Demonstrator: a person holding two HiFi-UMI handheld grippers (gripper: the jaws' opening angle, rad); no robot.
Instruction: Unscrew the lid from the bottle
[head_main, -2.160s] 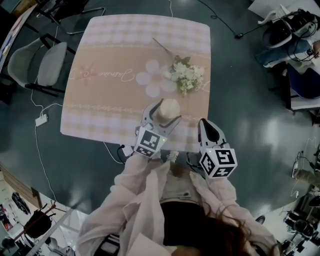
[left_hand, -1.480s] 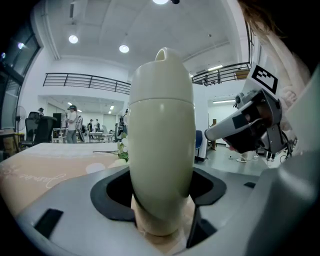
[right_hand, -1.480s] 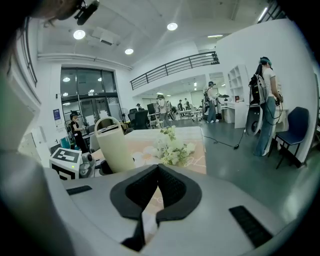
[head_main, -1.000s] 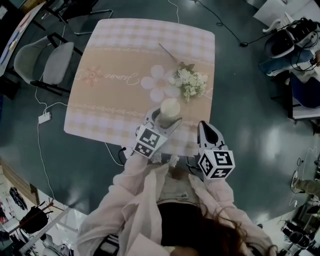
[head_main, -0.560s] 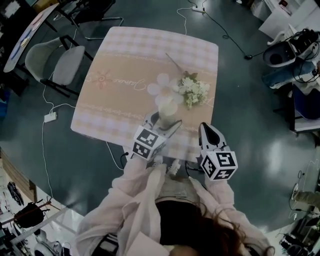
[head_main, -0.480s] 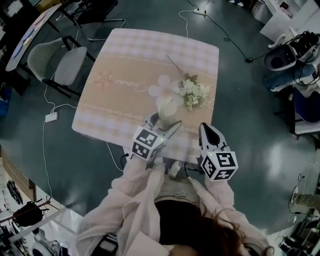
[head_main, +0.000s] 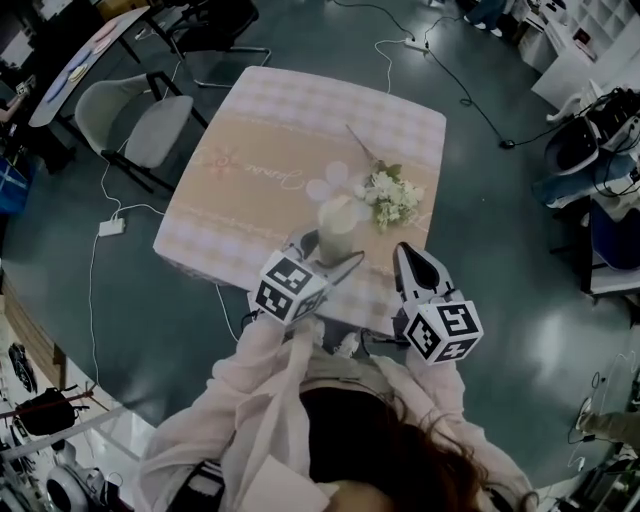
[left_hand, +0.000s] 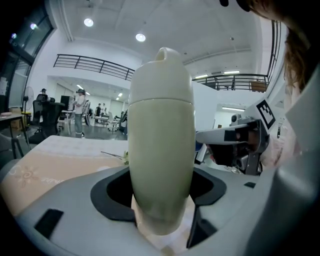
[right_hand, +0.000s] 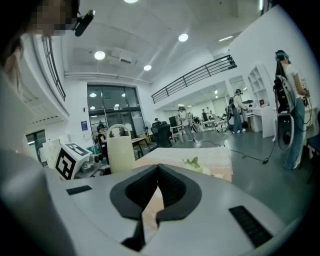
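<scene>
A cream bottle (head_main: 338, 222) with a domed, looped lid (left_hand: 162, 75) stands upright between the jaws of my left gripper (head_main: 330, 248), which is shut on its lower body (left_hand: 161, 150), above the table's near edge. In the left gripper view the pads of that gripper (left_hand: 160, 200) press on both sides of the bottle. My right gripper (head_main: 408, 256) hangs just right of it, shut with nothing between its jaws (right_hand: 159, 192). The right gripper view shows the bottle (right_hand: 121, 150) to the left, beside the left gripper's marker cube (right_hand: 70, 160).
A table with a pink checked cloth (head_main: 250, 200) lies ahead, with a sprig of white flowers (head_main: 392, 197) on it right of the bottle. A grey chair (head_main: 140, 125) stands at the table's left. Cables run over the dark floor.
Both grippers have risen, the left one still carrying the bottle. The right one stays shut beside it. The table now sits further up in the head view.
</scene>
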